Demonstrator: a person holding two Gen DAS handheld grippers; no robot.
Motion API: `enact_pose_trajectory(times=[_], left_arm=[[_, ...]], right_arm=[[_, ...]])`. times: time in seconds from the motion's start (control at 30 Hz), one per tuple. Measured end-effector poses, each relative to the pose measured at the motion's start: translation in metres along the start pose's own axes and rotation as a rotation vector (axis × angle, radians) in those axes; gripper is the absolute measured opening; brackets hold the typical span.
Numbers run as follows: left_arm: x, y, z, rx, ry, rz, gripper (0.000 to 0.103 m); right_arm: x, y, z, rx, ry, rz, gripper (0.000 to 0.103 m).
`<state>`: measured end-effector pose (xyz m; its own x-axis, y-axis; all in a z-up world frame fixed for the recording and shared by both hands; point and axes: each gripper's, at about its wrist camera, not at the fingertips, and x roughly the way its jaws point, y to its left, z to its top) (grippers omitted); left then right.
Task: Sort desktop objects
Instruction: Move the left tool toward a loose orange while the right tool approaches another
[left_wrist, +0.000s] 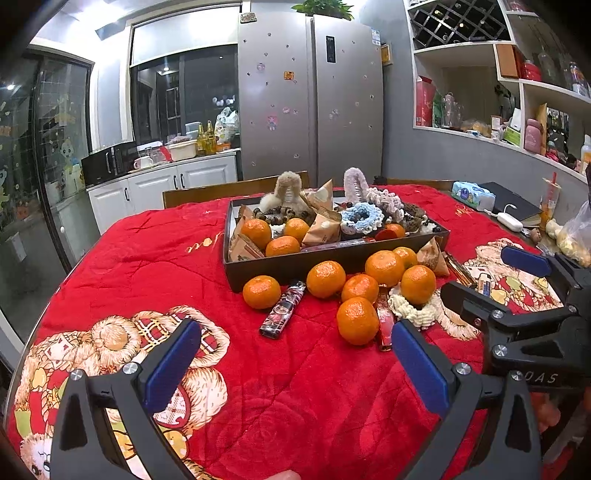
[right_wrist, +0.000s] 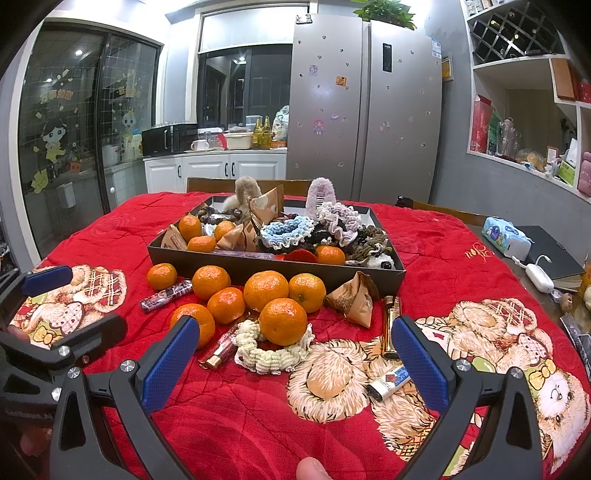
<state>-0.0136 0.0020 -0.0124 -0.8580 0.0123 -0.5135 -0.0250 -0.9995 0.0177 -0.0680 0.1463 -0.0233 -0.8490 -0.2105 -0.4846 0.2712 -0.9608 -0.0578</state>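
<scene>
A dark tray (left_wrist: 280, 267) (right_wrist: 236, 266) on the red cloth holds tangerines, paper snack packets, bead strings and knitted scrunchies. In front of it lie several loose tangerines (left_wrist: 357, 320) (right_wrist: 283, 321), a cream scrunchie (left_wrist: 410, 309) (right_wrist: 267, 354), a patterned lighter (left_wrist: 282, 310) (right_wrist: 166, 295), a lipstick tube (right_wrist: 219, 354), a gold lighter (right_wrist: 390, 326), a white-blue lighter (right_wrist: 389, 384) and a paper packet (right_wrist: 352, 299). My left gripper (left_wrist: 295, 365) is open and empty, short of the tangerines. My right gripper (right_wrist: 295, 369) is open and empty, just before the cream scrunchie; it also shows in the left wrist view (left_wrist: 491, 277).
A tissue pack (right_wrist: 508, 236), a dark book (right_wrist: 550, 251) and a white charger (right_wrist: 539, 277) lie at the table's right edge. A plastic bag (left_wrist: 576, 236) sits far right. Chair backs (left_wrist: 236, 188) stand behind the table. A fridge (right_wrist: 365, 110) and counter are beyond.
</scene>
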Motion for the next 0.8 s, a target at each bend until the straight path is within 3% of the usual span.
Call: enact_pose_trajectory(times=[0.2,0.37,0.5,0.7,0.8], left_arm=[[0.007,0.002,0.003,-0.011,0.035,-0.035,0.103],[0.015,-0.004,0.011,-0.011,0.046,-0.087,0.103],[0.025,-0.010,0.022,-0.002,0.080,-0.096,0.103],[0.038,-0.014,0.045,-0.023,0.120,-0.122,0.103],[0.047,-0.013,0.048,-0.046,0.142,-0.131,0.103]], right_arm=[[0.005,-0.001,0.001,0.003,0.032,0.001,0.103],[0.016,-0.015,0.006,0.031,0.055,0.086,0.103],[0.020,-0.018,0.008,0.018,0.051,0.058,0.103],[0.035,-0.043,0.015,0.139,0.121,0.114,0.103],[0.043,-0.046,0.020,0.126,0.152,0.124,0.103]])
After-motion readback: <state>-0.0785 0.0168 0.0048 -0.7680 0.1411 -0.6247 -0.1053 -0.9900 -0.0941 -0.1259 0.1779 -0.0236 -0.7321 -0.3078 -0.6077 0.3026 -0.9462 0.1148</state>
